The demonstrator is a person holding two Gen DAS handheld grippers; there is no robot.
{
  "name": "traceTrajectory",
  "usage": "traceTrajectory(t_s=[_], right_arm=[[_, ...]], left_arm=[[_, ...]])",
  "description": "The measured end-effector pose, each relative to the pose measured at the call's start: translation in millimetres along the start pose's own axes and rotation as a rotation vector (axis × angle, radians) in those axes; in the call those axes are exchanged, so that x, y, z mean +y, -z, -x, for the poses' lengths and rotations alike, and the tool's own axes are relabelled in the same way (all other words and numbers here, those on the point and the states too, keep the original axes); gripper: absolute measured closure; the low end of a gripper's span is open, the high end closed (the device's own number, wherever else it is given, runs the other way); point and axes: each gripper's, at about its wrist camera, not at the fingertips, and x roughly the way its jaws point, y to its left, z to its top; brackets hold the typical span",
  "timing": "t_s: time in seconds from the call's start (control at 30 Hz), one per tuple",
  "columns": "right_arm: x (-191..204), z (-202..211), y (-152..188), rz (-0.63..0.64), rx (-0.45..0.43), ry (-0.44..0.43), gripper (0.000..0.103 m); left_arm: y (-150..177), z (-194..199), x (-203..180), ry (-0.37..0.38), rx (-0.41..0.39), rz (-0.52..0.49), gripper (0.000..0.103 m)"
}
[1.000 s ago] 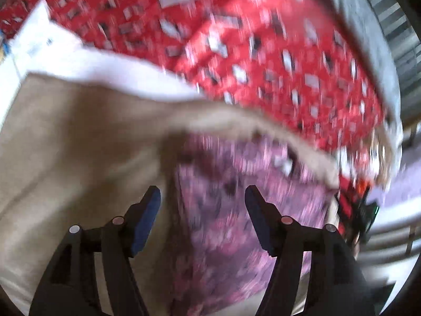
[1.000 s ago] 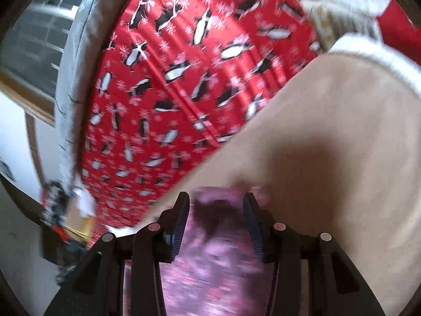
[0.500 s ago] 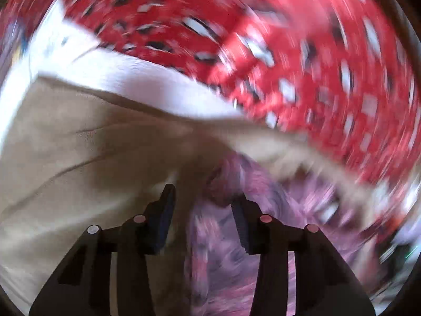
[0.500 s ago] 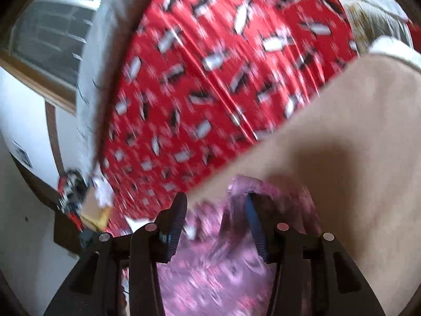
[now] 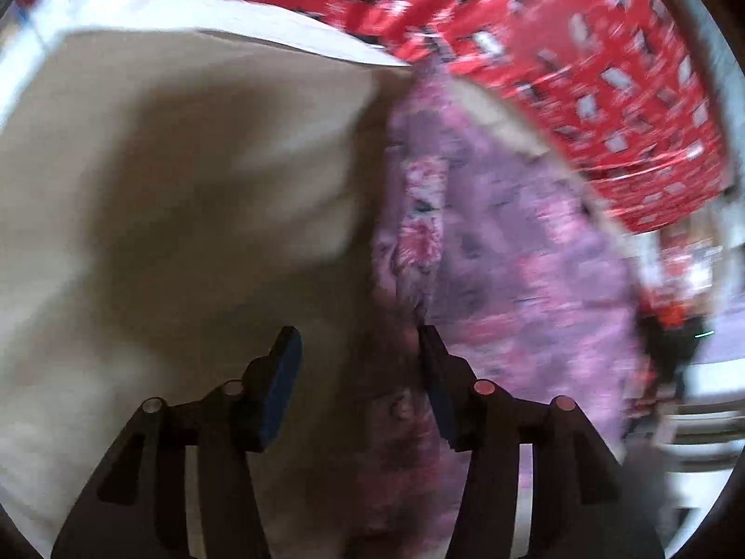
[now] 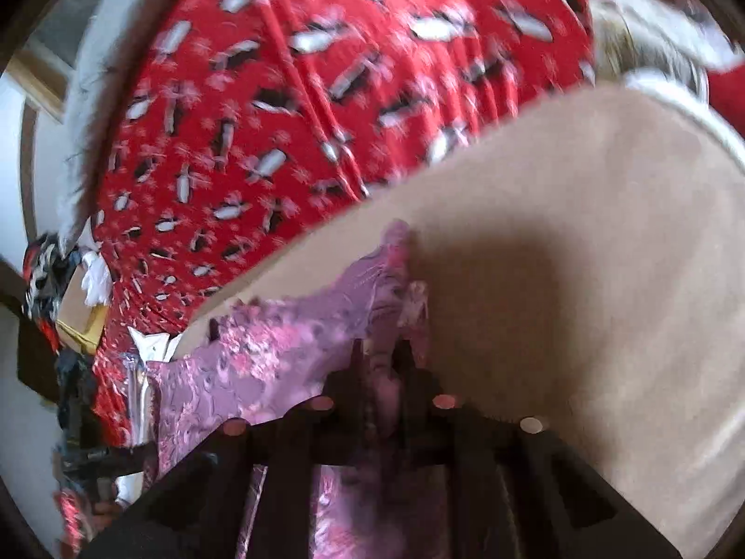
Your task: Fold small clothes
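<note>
A small pink and purple patterned garment (image 5: 512,251) lies on a beige blanket (image 5: 163,195), bunched along a raised ridge. My left gripper (image 5: 358,340) is open just above the garment's near edge, with cloth under its right finger. In the right wrist view the same garment (image 6: 279,349) spreads to the left over the beige blanket (image 6: 582,256). My right gripper (image 6: 379,347) is shut on a fold of the garment, which stands up between its fingers.
A red bedspread with a penguin print (image 5: 582,37) (image 6: 279,93) lies beyond the beige blanket. A white sheet edge (image 5: 186,14) shows at the back left. Cluttered dark and red items (image 6: 51,279) sit off the bed's edge.
My right gripper has closed on the garment's fold. My left gripper, narrowed around the cloth half a second ago, has opened, and the garment now lies stretched out further to the right.
</note>
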Motion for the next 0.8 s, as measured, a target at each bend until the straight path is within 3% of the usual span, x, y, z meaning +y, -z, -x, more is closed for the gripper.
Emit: traceTrajectory(t_s=[0.07,0.17,0.23,0.3,0.37,0.5,0.53,0.57,0.6,0.67,0.73,0.8], right_arm=[[-5.4,-2.5,2.5,-0.048,0.036,0.072,0.092],[-1.6,21.8,11.8,-0.062,0.003,0.041,0.085],[2.6,43.2,24.0,-0.057,-0.003,0.003,0.065],[0.7,68.4,47.4,-0.039,0.005,-0.016,0.055],[-1.9,85.0,71.2,-0.015,0.022,0.014,0.053],[-16.0,93.4,113.8,-0.027,0.078,0.062,0.05],[-18.4,89.7,121.2,-0.045,0.105,0.058,0.054],[-16.5,87.2,127.4,-0.051,0.116,0.037,0.062],[-10.9,88.0,129.9,-0.031,0.11,0.012,0.091],[2.3,99.5,125.7,0.002,0.069,-0.037,0.096],[10.8,122.5,117.0,0.013,-0.03,-0.09,0.097],[13.3,139.3,110.9,0.023,-0.091,-0.086,0.097]], left_arm=[[6.4,7.6,5.8,0.039,-0.001,0.033,0.053],[28.1,26.4,11.3,0.128,-0.012,0.025,0.053],[51.9,37.3,6.1,0.151,-0.012,-0.027,0.049],[75.3,42.6,6.2,0.186,-0.001,-0.061,0.039],[101.8,41.7,2.7,0.227,0.018,-0.095,0.038],[131.2,21.1,-5.3,0.131,0.031,-0.122,0.038],[134.1,16.0,-5.5,0.092,0.051,-0.027,0.039],[134.2,13.9,-5.2,0.071,0.041,-0.009,0.051],[133.1,16.8,-2.2,0.063,0.025,0.023,0.068],[132.1,33.6,10.6,0.127,-0.022,0.112,0.088],[132.1,47.2,23.1,0.112,-0.078,0.171,0.088],[134.6,46.0,34.7,0.102,-0.067,0.207,0.087]])
